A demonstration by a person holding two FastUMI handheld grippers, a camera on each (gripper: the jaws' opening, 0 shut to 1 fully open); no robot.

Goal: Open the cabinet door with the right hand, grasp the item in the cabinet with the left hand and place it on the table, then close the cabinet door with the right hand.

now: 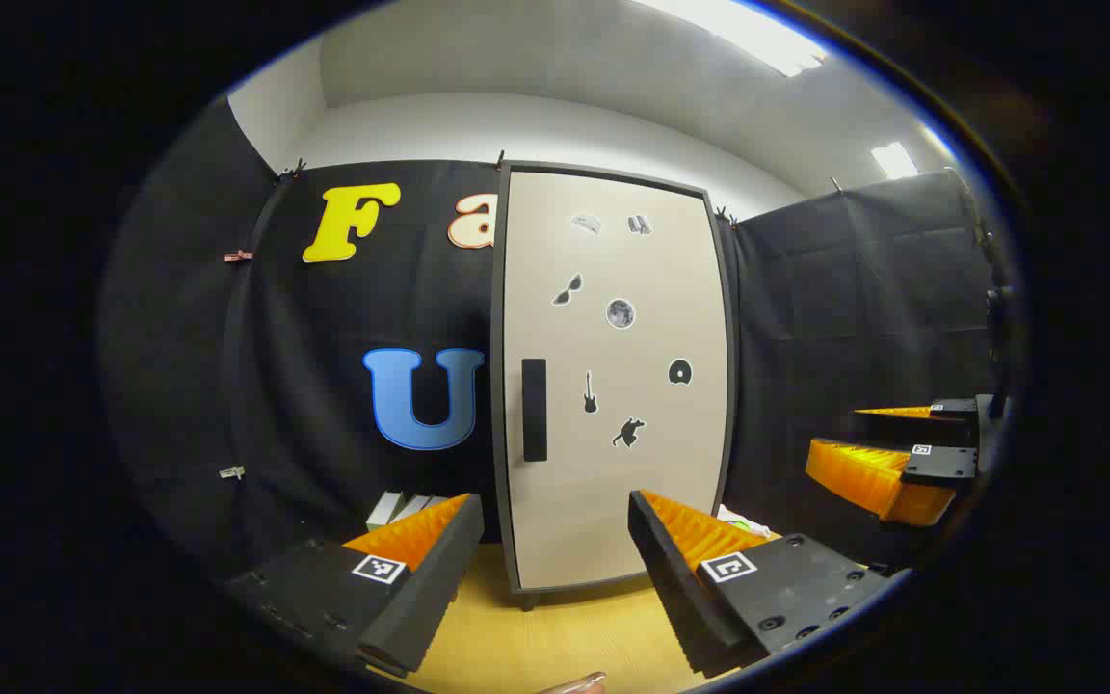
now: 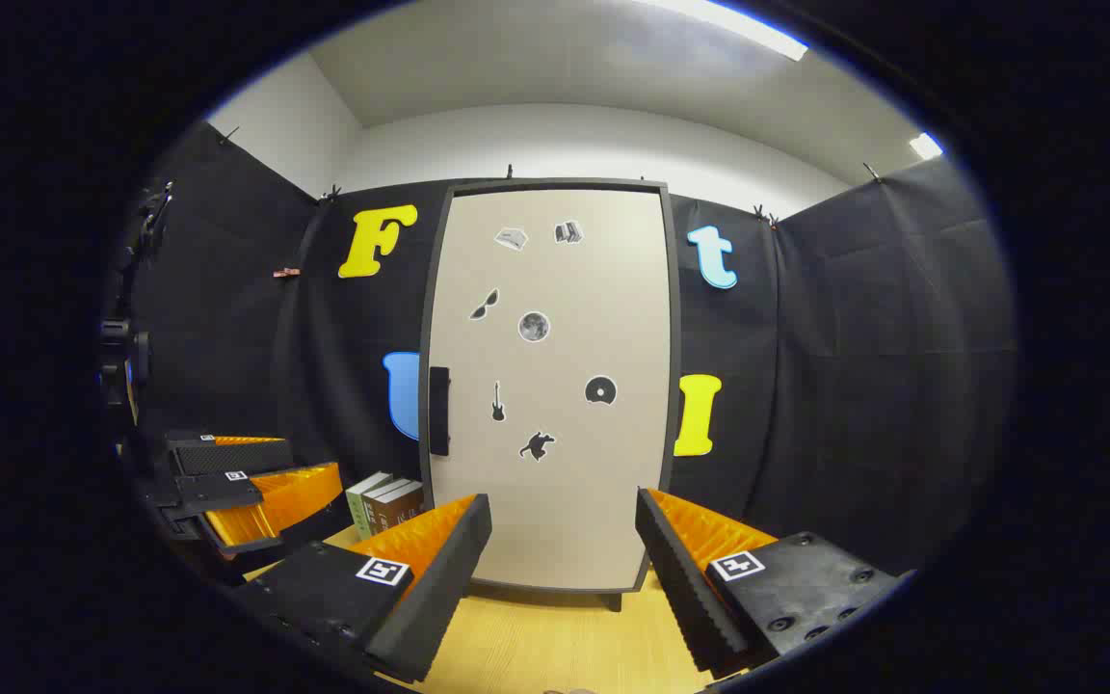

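In the left gripper view the left gripper [image 1: 550, 578] hangs over the pale wooden table [image 1: 555, 641] with its fingers spread wide, holding nothing. Beyond it stands the tall beige cabinet door with a dark frame [image 1: 613, 386], closed, its black vertical handle [image 1: 534, 410] near the left edge and small dark stickers scattered over the panel. The right gripper [image 1: 887, 448] shows far to the side, also spread apart.

The right gripper view has the right gripper [image 2: 560, 578] open and empty before the same closed door [image 2: 555, 386], and adds upright books [image 2: 386, 503] left of the cabinet. The item inside is hidden behind the door.
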